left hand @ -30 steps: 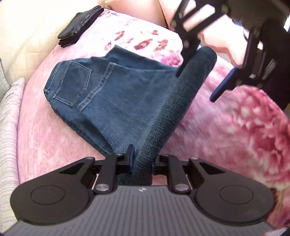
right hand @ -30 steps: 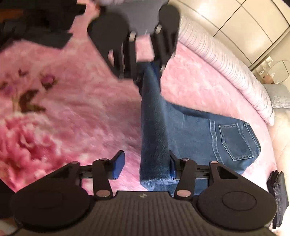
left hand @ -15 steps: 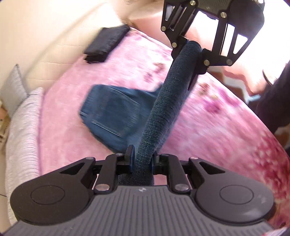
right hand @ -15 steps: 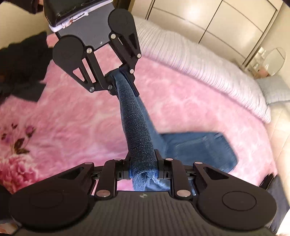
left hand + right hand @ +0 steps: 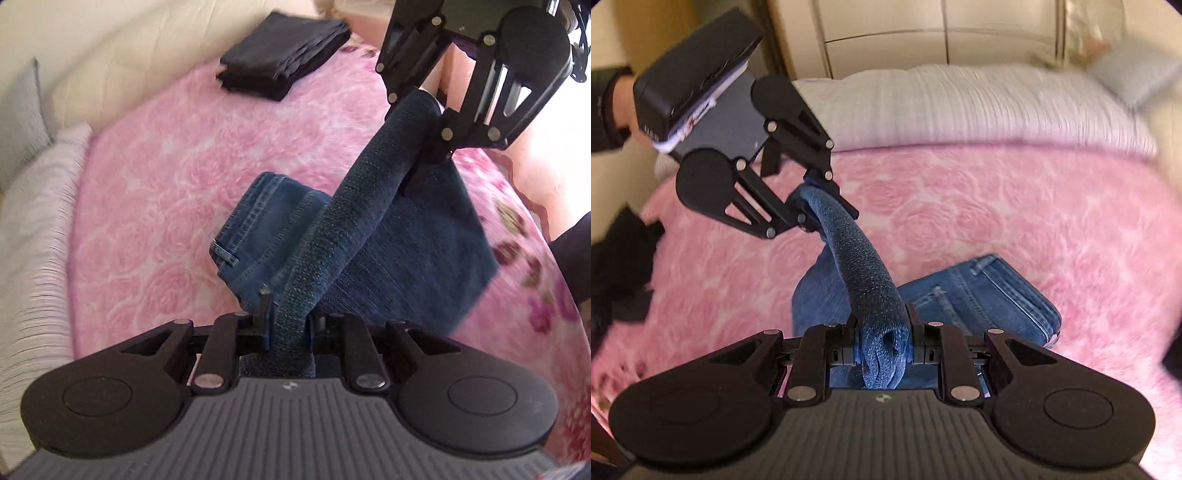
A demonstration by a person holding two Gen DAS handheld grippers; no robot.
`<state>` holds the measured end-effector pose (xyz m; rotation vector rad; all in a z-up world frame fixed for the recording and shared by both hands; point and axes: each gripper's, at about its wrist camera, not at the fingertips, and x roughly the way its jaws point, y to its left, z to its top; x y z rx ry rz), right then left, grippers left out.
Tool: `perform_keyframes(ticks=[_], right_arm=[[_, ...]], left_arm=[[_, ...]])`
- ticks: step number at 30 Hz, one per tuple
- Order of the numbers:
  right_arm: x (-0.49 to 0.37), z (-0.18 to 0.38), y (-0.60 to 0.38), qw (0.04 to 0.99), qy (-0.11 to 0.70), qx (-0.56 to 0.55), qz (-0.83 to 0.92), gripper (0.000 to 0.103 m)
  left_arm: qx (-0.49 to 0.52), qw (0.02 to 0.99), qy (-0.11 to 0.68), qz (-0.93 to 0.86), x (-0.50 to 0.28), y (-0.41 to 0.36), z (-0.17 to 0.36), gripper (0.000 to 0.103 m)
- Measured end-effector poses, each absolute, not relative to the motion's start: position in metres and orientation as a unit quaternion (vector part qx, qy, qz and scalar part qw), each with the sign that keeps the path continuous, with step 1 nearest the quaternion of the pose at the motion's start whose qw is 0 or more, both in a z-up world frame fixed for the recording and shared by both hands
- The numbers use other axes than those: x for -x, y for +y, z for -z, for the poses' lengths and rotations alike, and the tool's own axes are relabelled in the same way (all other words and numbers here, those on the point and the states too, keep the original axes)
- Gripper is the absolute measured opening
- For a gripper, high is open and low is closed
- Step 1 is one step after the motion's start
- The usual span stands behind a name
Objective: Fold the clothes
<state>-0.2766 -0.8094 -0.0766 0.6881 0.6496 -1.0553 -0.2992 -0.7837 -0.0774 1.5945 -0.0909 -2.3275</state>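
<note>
While both grippers hang above the bed (image 5: 155,155), the jeans (image 5: 354,206) stretch as a taut roll between them. The left gripper (image 5: 288,325) and right gripper (image 5: 882,336) each have their jaws pinching one end, the rest sagging toward the bed's middle.

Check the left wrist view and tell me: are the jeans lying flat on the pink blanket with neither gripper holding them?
No: the jeans hang bunched between the left gripper and the right gripper, both shut on them.
</note>
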Motion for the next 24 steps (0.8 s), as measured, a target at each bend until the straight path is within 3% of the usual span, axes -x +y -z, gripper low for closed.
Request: perform_keyframes(ticks=[8, 16, 18, 21, 23, 24], right_arm=[[0.408, 0.162, -0.908, 0.721, 0.226, -0.472, 0.455, 0.022], [0.444, 0.223, -0.934, 0.687, 0.192, -0.542, 0.445, 0.023], [0.449, 0.232, -0.935, 0.678, 0.183, -0.552, 0.449, 0.027], [0.460, 0.244, -0.930, 0.659, 0.150, -0.579, 0.456, 0.032], [0.465, 0.243, -0.921, 0.652, 0.125, -0.587, 0.464, 0.047], [0.467, 0.240, -0.917, 0.648, 0.117, -0.587, 0.470, 0.047]], left_arm=[[-0.611, 0.147, 0.045, 0.776, 0.370, -0.907, 0.152, 0.017], [-0.626, 0.151, 0.102, 0.758, 0.385, -0.961, 0.213, 0.024], [-0.626, 0.155, 0.106, 0.757, 0.386, -0.967, 0.220, 0.035], [-0.616, 0.162, 0.117, 0.762, 0.382, -0.971, 0.222, 0.038], [-0.600, 0.169, 0.130, 0.771, 0.375, -0.969, 0.215, 0.041], [-0.588, 0.177, 0.137, 0.778, 0.369, -0.967, 0.210, 0.046]])
